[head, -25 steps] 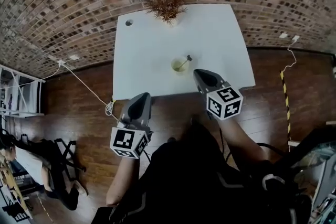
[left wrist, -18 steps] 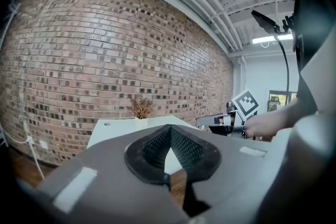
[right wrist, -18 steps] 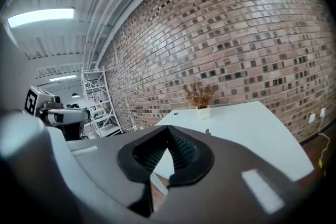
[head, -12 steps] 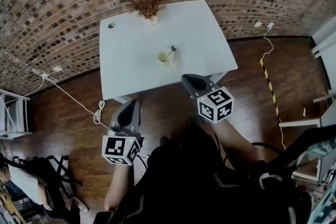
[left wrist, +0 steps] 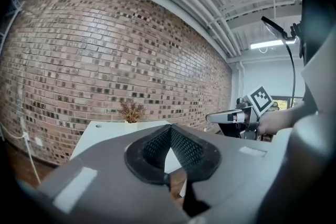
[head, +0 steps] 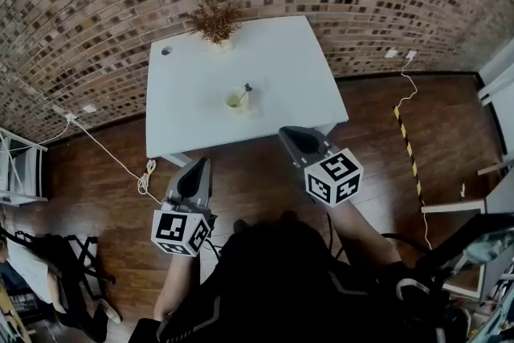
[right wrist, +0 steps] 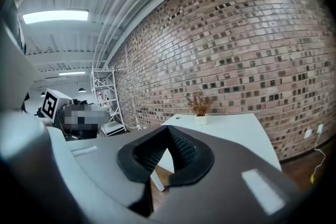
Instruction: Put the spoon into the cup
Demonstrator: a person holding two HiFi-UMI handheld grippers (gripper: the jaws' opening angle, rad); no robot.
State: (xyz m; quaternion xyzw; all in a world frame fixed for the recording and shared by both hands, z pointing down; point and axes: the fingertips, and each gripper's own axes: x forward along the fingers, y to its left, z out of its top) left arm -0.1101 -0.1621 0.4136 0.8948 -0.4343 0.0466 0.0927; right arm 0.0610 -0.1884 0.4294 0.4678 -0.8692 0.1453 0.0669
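Spoon sits in cup on worktop — looks done. Left gripper and right gripper jaws together, empty, well clear. Risk: bumped worktop — leaning spoon tips cup.

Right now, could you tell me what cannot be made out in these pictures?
Cup and spoon, head view: too small to tell how deep the spoon sits.
Left gripper view: left hand-held gripper covers the near part of the table; no cup seen.
Right gripper view: right hand-held gripper does the same.
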